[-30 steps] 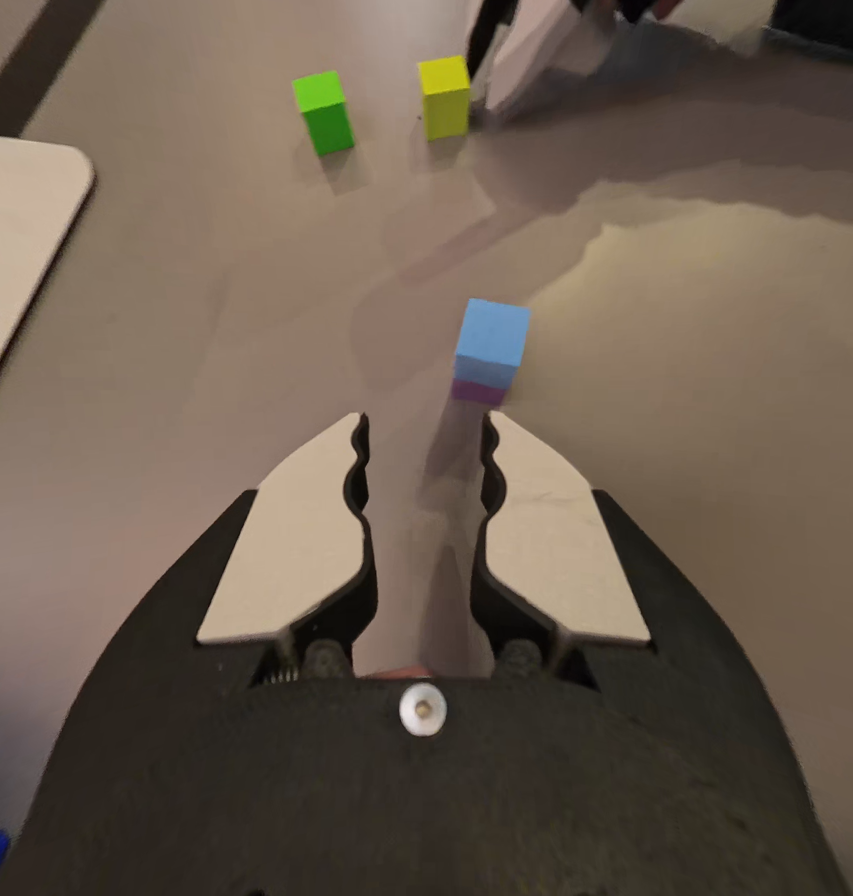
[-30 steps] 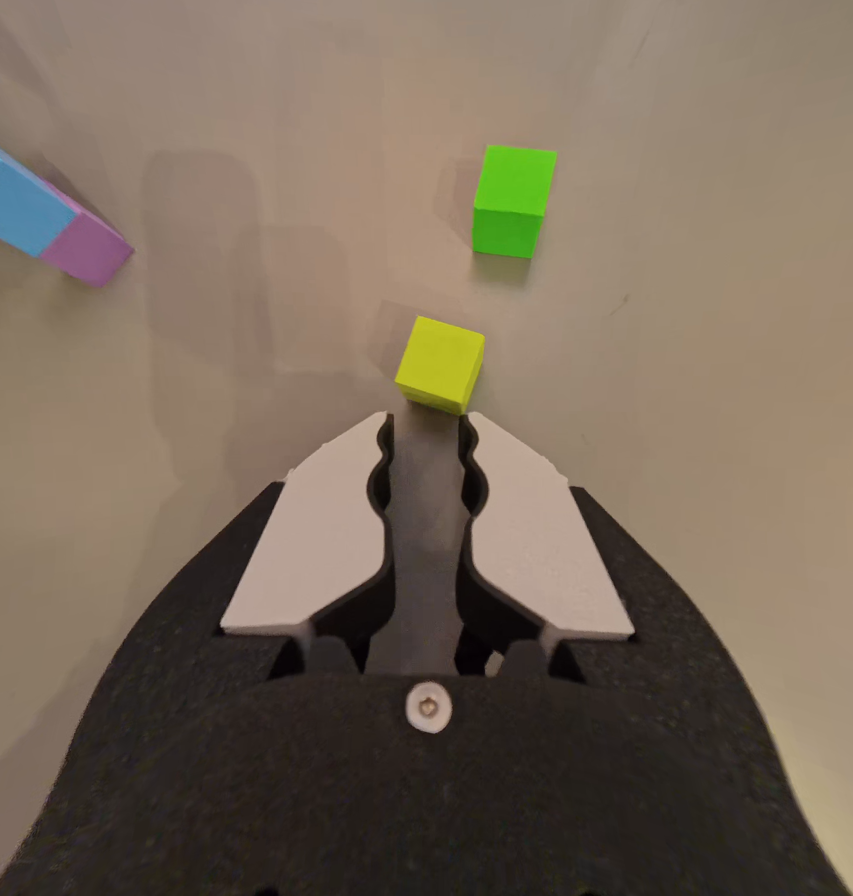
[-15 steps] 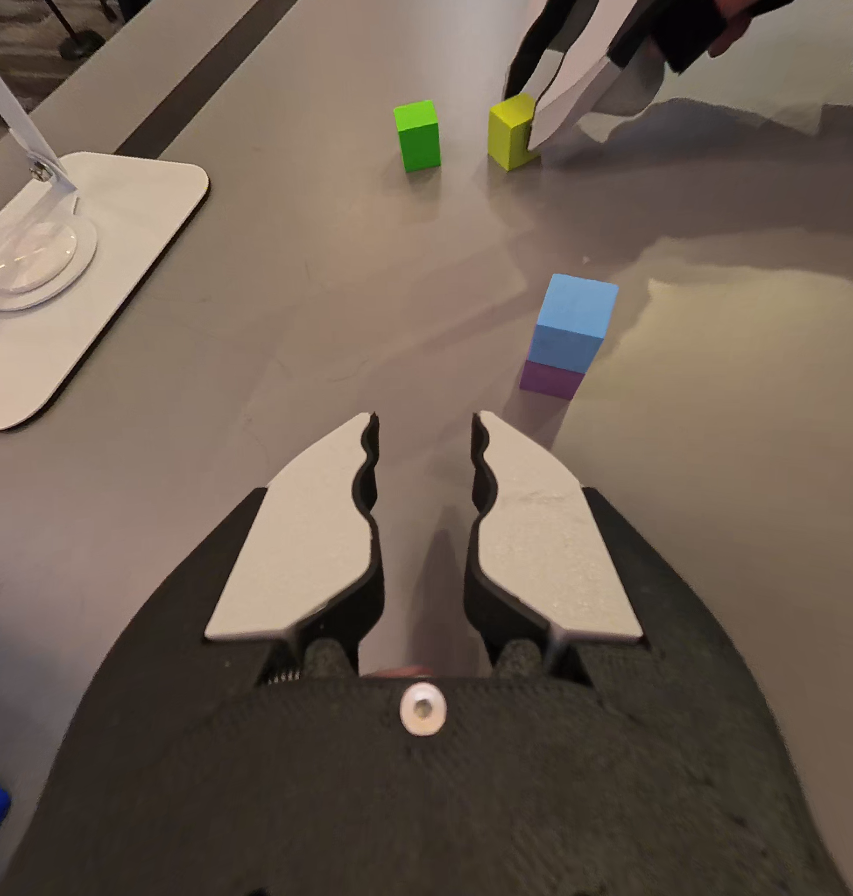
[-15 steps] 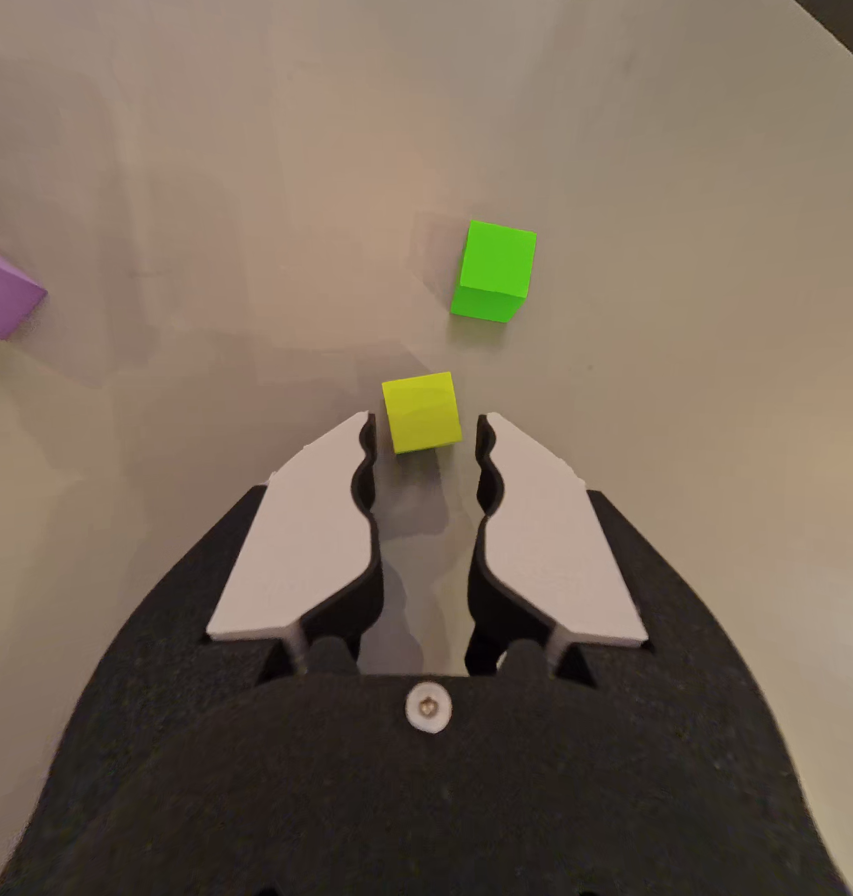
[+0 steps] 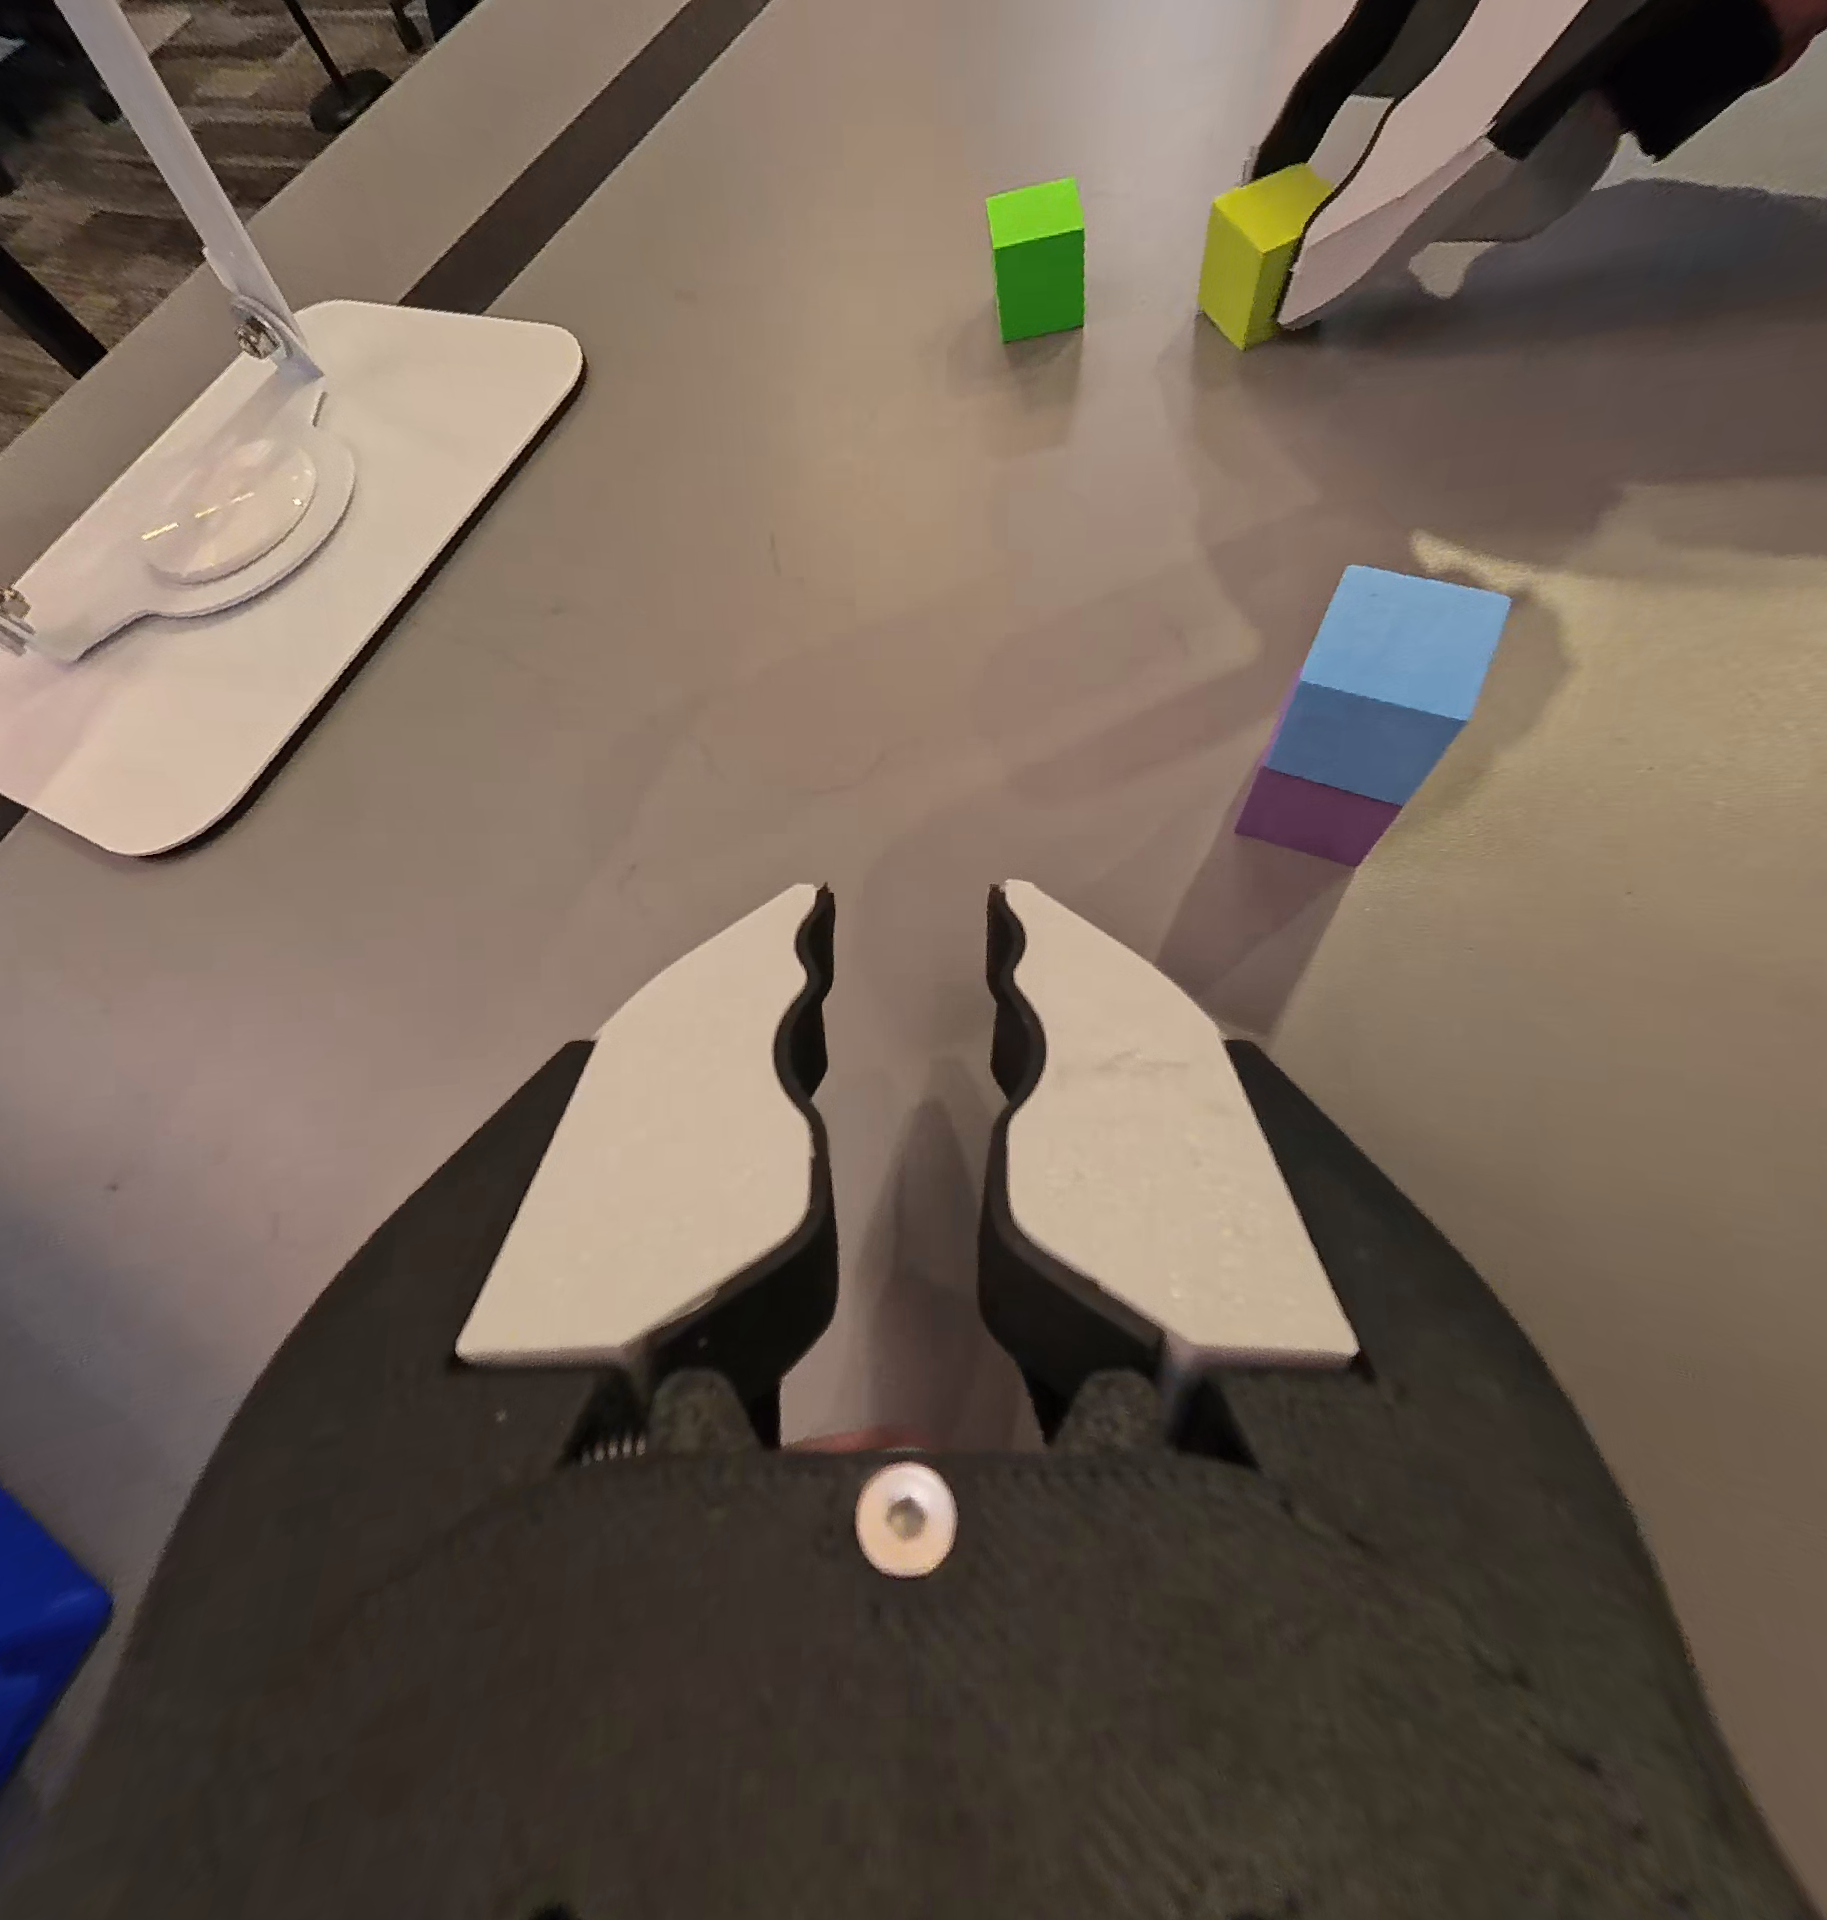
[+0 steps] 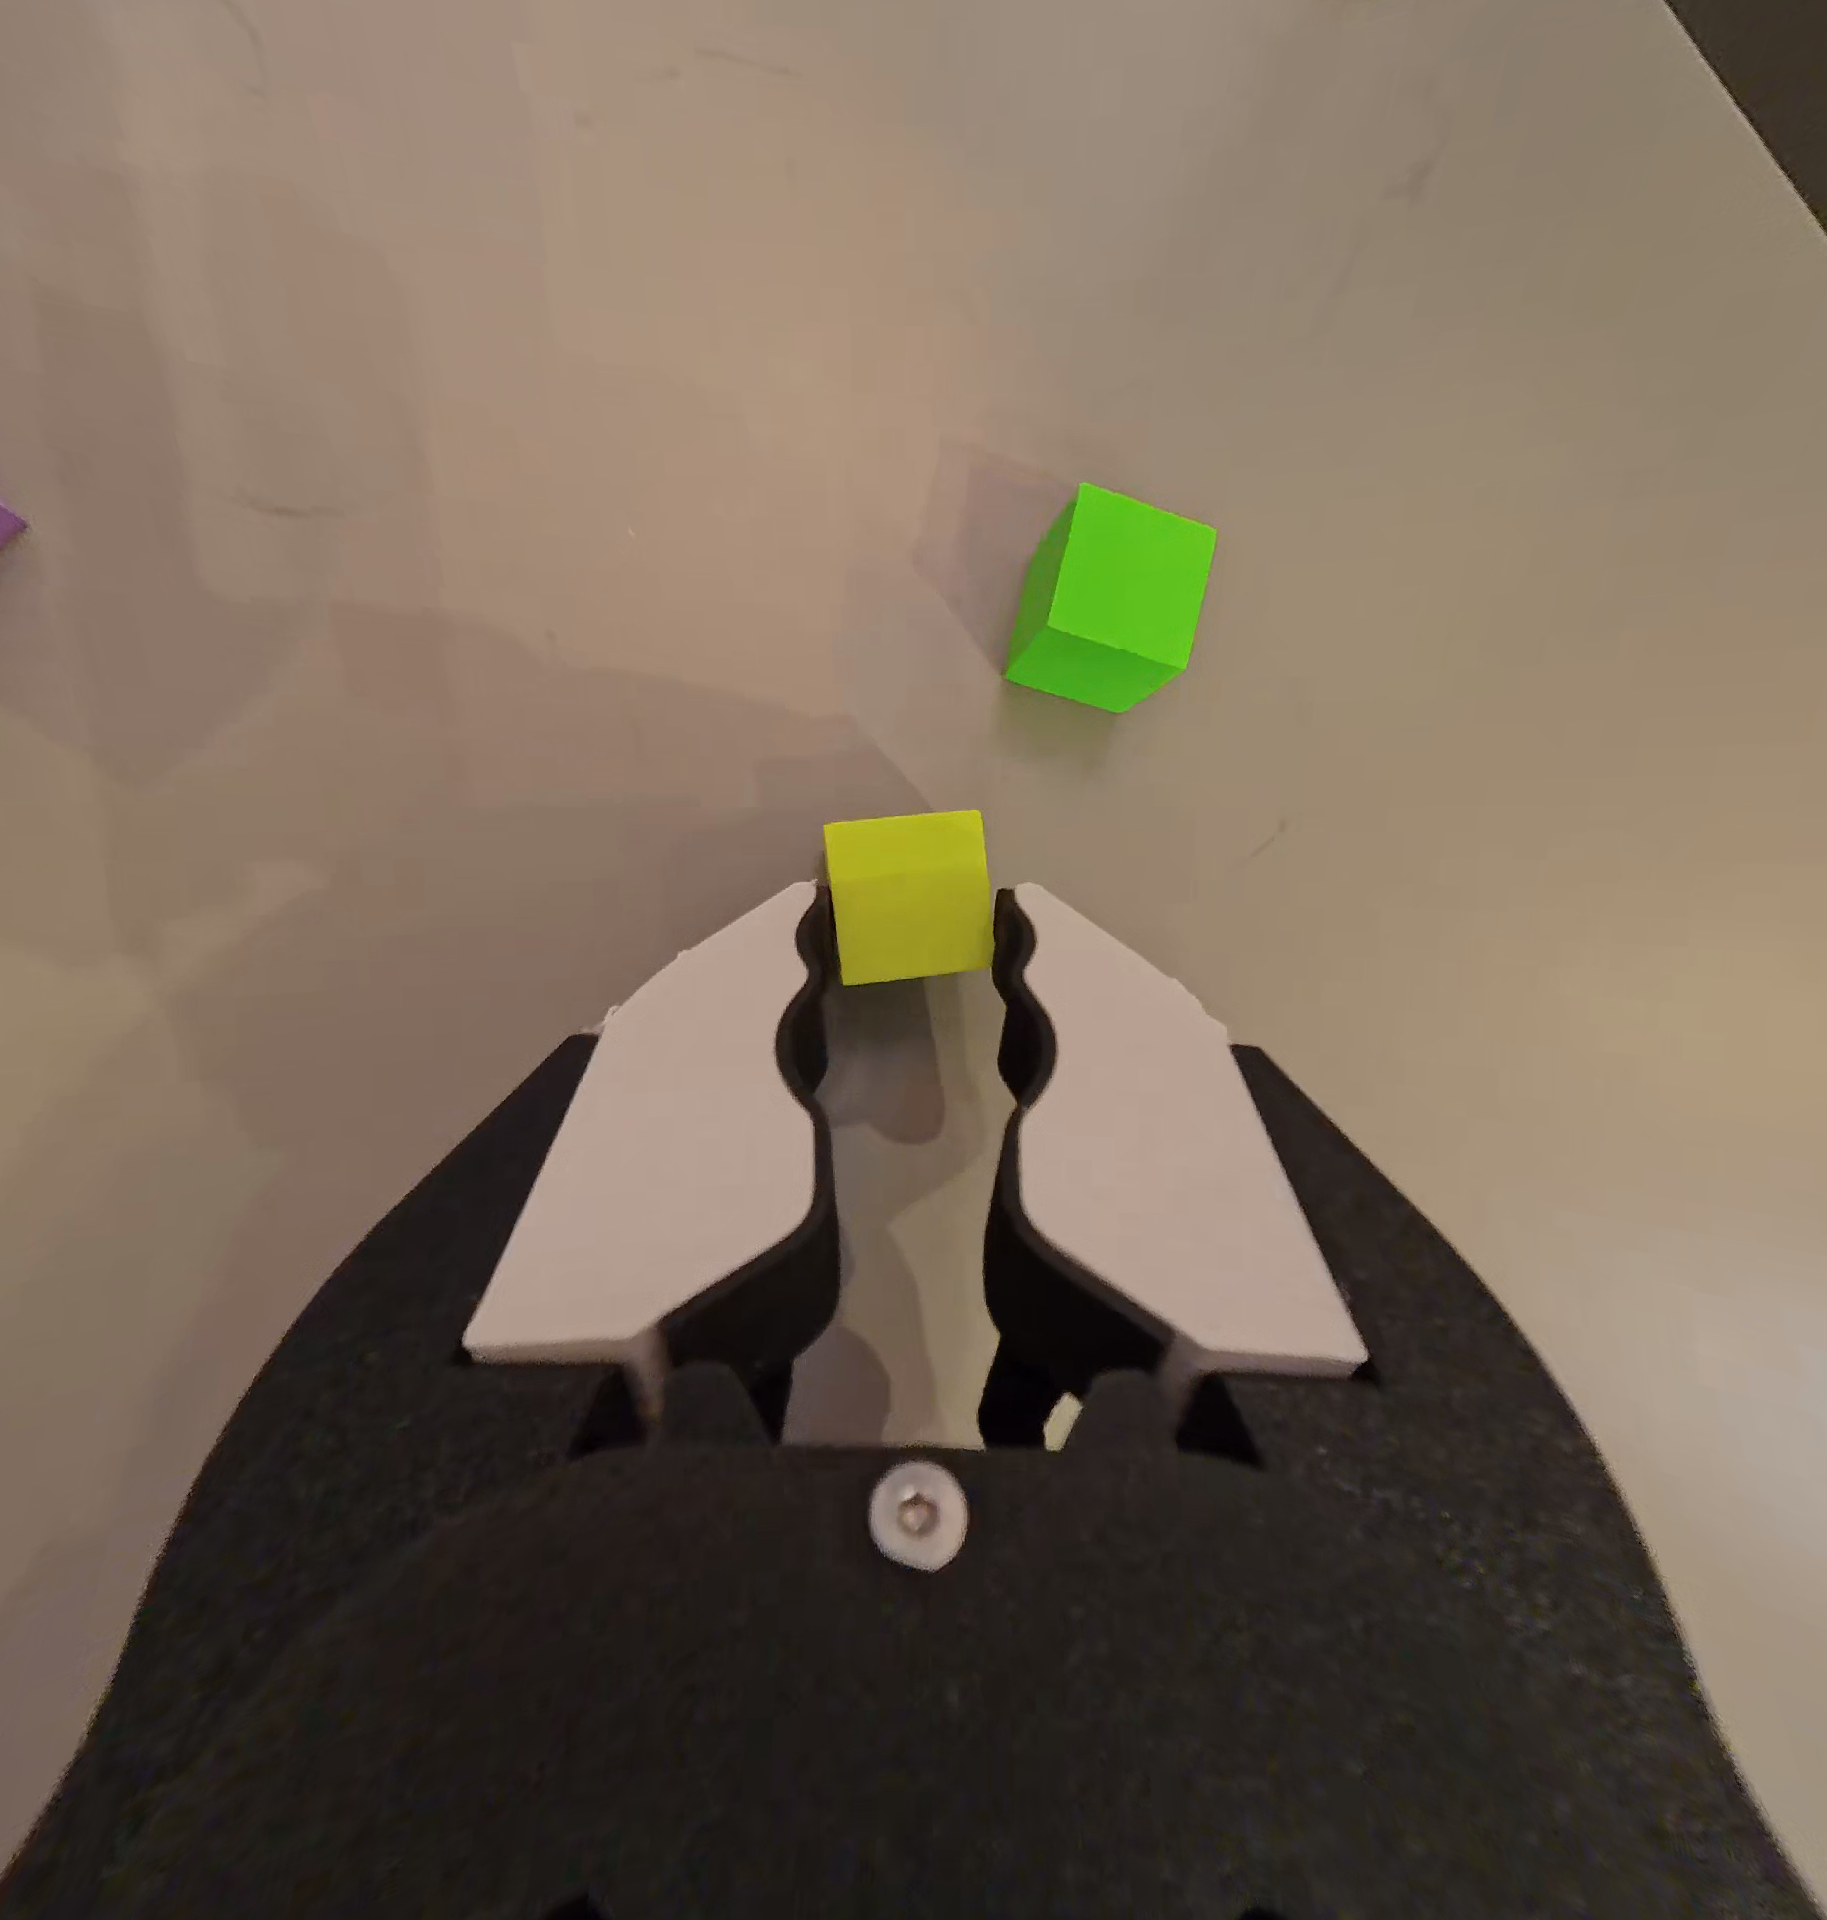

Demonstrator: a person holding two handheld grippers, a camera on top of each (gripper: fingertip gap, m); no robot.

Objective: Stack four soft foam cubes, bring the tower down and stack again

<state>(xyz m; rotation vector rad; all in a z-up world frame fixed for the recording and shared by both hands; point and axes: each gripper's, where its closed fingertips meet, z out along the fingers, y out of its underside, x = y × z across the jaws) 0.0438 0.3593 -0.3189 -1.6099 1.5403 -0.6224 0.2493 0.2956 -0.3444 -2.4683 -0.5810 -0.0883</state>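
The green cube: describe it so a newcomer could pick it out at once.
On the grey table, look beyond the blue-on-purple stack to the two cubes at the far end. The green cube stands alone, untouched, left of the yellow-green cube, which sits between the right gripper's fingers.

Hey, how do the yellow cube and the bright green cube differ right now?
The yellow cube sits between the right claw's fingertips, both pads against its sides; the green cube stands alone, touched by nothing. The yellow cube is the nearer of the two to the blue-on-purple stack, and the green cube lies farther off. Yellow is a duller lime-yellow, green a vivid green. Both look like same-size foam cubes resting on the grey table.
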